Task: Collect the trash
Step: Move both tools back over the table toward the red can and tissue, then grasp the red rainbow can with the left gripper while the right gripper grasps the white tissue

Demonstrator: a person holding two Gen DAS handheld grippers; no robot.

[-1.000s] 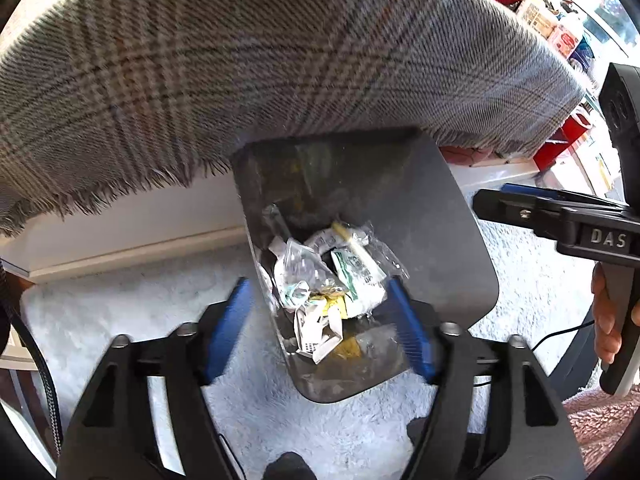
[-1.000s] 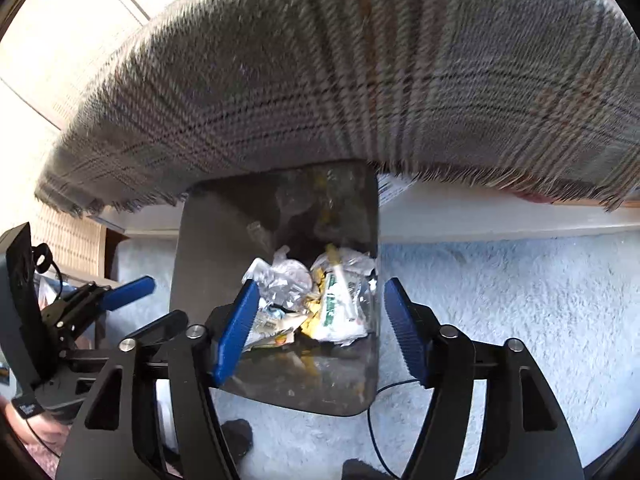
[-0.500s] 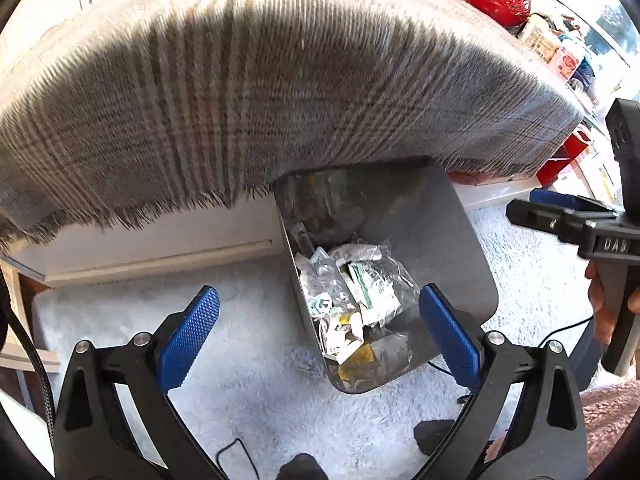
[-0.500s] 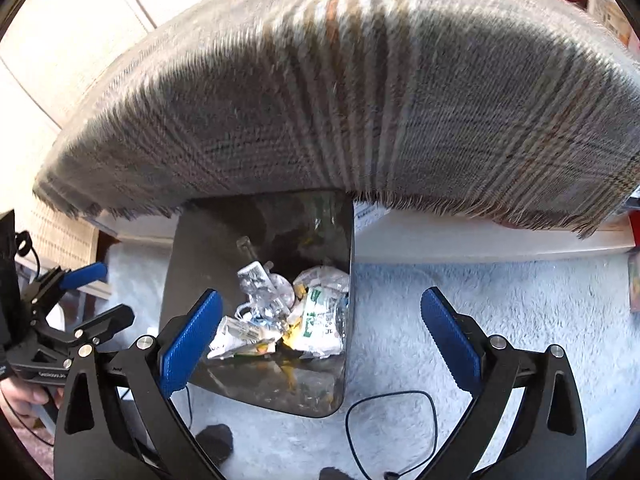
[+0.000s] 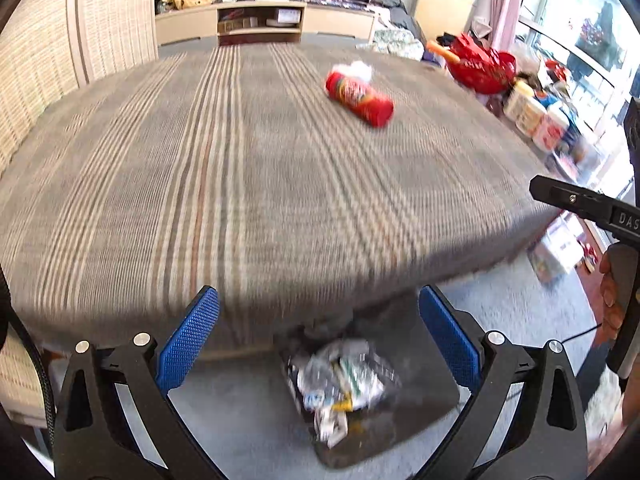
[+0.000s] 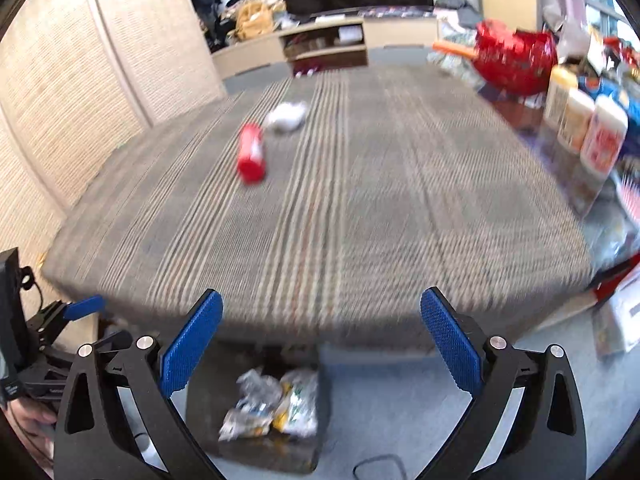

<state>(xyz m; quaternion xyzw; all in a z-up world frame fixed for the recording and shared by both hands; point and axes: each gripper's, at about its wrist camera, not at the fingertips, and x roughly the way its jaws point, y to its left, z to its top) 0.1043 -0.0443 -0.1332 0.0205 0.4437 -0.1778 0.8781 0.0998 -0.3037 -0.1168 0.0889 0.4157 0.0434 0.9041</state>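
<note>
Two tools, both wide with nothing between the pads: left tool (image 5: 318, 334) and right tool (image 6: 321, 338), jaws just been opening. Both hung over the grey metal bin (image 5: 420, 412) of crumpled wrappers (image 5: 344, 376) on the pale carpet (image 6: 400, 420), right at the near edge of the plaid-cloth tabletop (image 5: 260, 184).

One red cylindrical snack can (image 5: 359, 98) lay on its side far across the tabletop, ahead and up from both tools. From the left tool it sat right of centre; from the right tool, left of centre, so roughly between them. Neither arm looked clearly nearer. The long axis ran mostly front-to-back, slightly skewed. One white crumpled wad (image 6: 286, 116) touched or lay just beside the can's far end; motion blur, couldn't tell which.

Count: one can, one wad, one bin.
</note>
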